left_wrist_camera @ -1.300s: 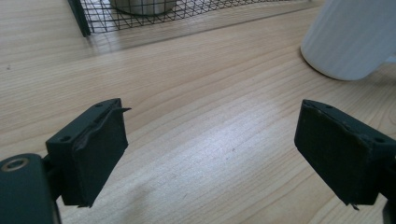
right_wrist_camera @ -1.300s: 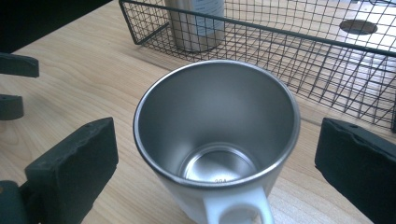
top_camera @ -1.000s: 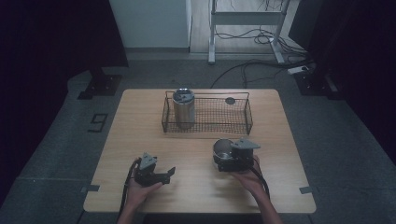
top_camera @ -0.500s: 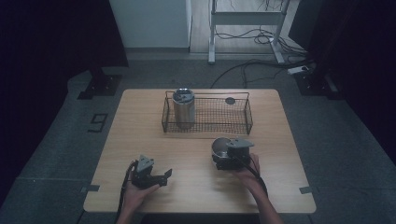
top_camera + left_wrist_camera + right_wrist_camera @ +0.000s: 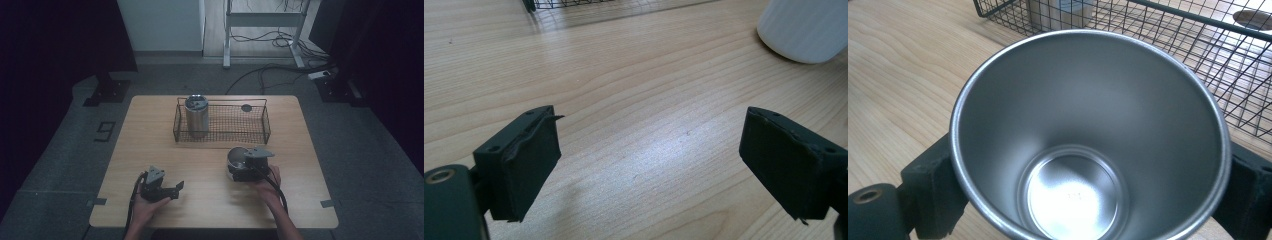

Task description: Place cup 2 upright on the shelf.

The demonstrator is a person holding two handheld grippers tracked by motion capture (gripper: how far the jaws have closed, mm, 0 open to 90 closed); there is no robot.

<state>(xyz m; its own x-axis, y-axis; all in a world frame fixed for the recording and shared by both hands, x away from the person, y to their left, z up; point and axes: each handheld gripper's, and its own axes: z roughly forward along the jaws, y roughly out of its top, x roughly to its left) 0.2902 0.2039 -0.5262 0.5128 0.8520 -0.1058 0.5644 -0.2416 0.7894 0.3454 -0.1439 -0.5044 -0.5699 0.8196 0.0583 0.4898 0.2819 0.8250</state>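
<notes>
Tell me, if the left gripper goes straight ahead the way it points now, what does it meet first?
Probably nothing soon: ahead of the open left gripper lies bare table. The white cup sits off to its right and the wire basket far ahead, slightly left; depth is unclear.

Two metal cups (image 5: 196, 116) (image 5: 236, 158), one wire basket (image 5: 220, 138), one dark disc (image 5: 246, 107), two tongs (image 5: 172, 189) (image 5: 239, 167).

Steel cup (image 5: 1088, 150) – upright, mouth open, empty.
Plain brushed metal, tapered; stands on wood table (image 5: 210, 200) just in front of wire basket (image 5: 222, 131).
</notes>
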